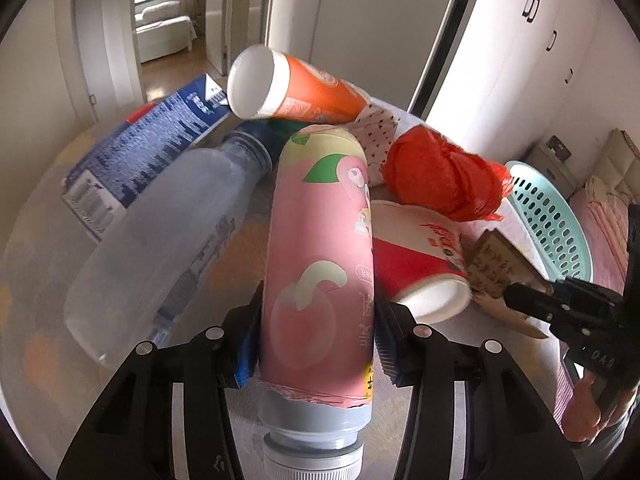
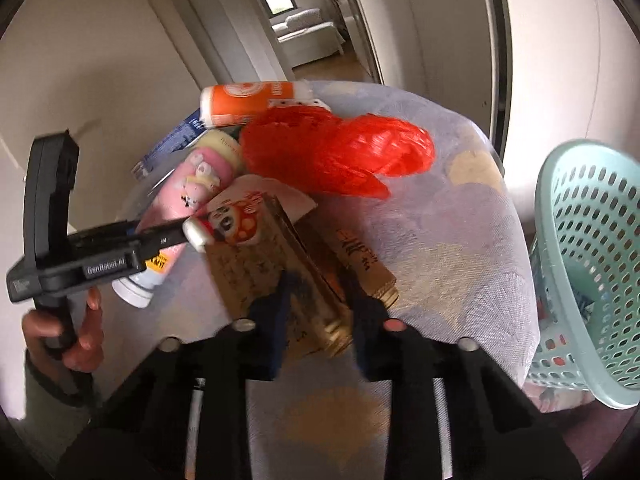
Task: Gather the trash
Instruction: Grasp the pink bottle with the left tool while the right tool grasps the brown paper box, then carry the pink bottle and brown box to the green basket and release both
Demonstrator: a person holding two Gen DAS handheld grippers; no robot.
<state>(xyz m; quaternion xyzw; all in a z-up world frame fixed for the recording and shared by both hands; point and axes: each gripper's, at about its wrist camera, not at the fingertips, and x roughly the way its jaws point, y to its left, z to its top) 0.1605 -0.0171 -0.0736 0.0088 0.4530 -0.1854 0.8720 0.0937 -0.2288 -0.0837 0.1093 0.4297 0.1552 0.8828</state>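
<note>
A pile of trash lies on a round table with a pale patterned cloth (image 2: 460, 264). My left gripper (image 1: 316, 340) is shut on a pink peach-print bottle (image 1: 320, 248), cap toward the camera; it also shows in the right wrist view (image 2: 188, 192). My right gripper (image 2: 316, 320) stands around a tan printed carton (image 2: 280, 264), pads at its sides; the view is blurred. It shows in the left wrist view (image 1: 516, 300) at the carton (image 1: 492, 268). Around lie a red paper cup (image 1: 416, 256), an orange cup (image 1: 296, 88), a red plastic bag (image 2: 336, 152), a clear bottle (image 1: 168, 232) and a blue carton (image 1: 144, 148).
A light green perforated basket (image 2: 592, 272) stands to the right of the table, also in the left wrist view (image 1: 552, 220). White wardrobe doors (image 1: 520, 60) rise behind. An open doorway (image 2: 304, 32) leads to another room. A pink bed (image 1: 600, 220) is at far right.
</note>
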